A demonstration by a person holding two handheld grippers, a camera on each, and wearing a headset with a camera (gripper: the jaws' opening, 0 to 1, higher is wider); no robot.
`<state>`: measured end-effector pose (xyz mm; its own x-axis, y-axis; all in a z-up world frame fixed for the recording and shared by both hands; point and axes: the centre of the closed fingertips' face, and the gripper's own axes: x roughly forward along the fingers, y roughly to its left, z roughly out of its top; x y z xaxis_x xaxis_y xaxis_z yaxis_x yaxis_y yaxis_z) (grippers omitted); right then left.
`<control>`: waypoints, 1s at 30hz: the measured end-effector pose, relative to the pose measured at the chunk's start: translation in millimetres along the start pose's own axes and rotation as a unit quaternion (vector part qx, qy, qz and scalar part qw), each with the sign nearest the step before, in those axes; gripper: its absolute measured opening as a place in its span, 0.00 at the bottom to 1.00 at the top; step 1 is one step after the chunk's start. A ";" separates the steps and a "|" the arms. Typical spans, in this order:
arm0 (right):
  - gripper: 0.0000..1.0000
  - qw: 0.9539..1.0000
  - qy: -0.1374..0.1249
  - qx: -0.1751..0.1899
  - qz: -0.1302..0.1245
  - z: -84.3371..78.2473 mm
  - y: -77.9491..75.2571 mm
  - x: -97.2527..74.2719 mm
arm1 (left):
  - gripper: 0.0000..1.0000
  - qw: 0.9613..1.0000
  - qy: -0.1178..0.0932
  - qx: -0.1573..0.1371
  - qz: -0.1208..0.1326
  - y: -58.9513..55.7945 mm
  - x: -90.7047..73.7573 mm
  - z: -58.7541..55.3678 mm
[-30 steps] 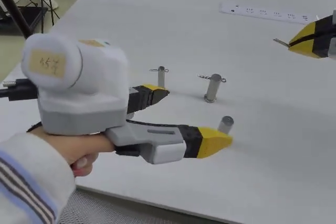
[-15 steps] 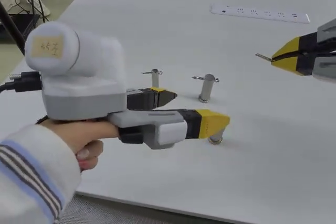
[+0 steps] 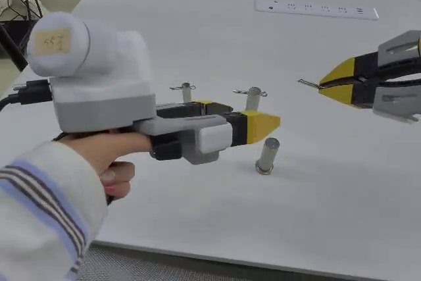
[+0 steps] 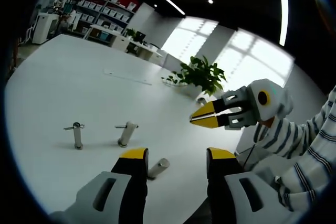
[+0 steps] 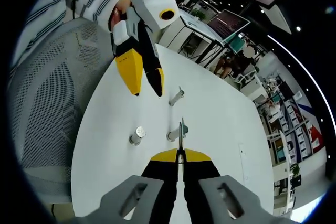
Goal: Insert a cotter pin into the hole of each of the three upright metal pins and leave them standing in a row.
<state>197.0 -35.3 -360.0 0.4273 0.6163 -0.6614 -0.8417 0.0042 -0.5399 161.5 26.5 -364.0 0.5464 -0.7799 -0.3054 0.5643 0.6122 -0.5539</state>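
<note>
Three metal pins stand upright on the white table. The far-left pin (image 3: 186, 91) and the middle pin (image 3: 253, 98) each carry a cotter pin through the top. The nearest pin (image 3: 267, 156) has a bare top. My left gripper (image 3: 243, 118) hovers open just above and left of the bare pin, with nothing between its fingers. From the right, my right gripper (image 3: 332, 85) is shut on a cotter pin (image 3: 307, 83) that sticks out toward the pins. The right gripper view has that cotter pin (image 5: 180, 132) pointing over the middle pin (image 5: 172, 135), beside the bare pin (image 5: 137, 136).
A white power strip (image 3: 316, 10) lies at the far side of the table. The table's near edge (image 3: 197, 255) runs just below the hand and striped sleeve. Chairs and cables stand off the table at far left.
The right gripper has come in leftward with the cotter pin toward the pins. The left gripper has risen off the bare pin, which now stands uncovered below its jaw.
</note>
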 end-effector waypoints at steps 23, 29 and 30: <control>0.00 1.000 -0.018 -0.006 0.000 21.3 31.7 9.9 | 0.06 0.999 0.012 -0.012 -0.028 -9.3 20.3 1.7; 0.00 1.000 -0.022 -0.008 0.002 26.3 34.1 10.0 | 0.02 0.999 0.016 -0.013 -0.034 -11.8 21.8 -0.3; 0.00 1.000 -0.022 -0.009 0.003 26.7 34.6 10.1 | 0.01 0.999 0.016 -0.015 -0.035 -12.3 22.2 -0.1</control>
<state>163.4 -7.8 -371.4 0.4072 0.6506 -0.6410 -0.8375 -0.0138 -0.5462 166.7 1.6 -364.1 0.4857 -0.8249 -0.2893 0.5814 0.5520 -0.5978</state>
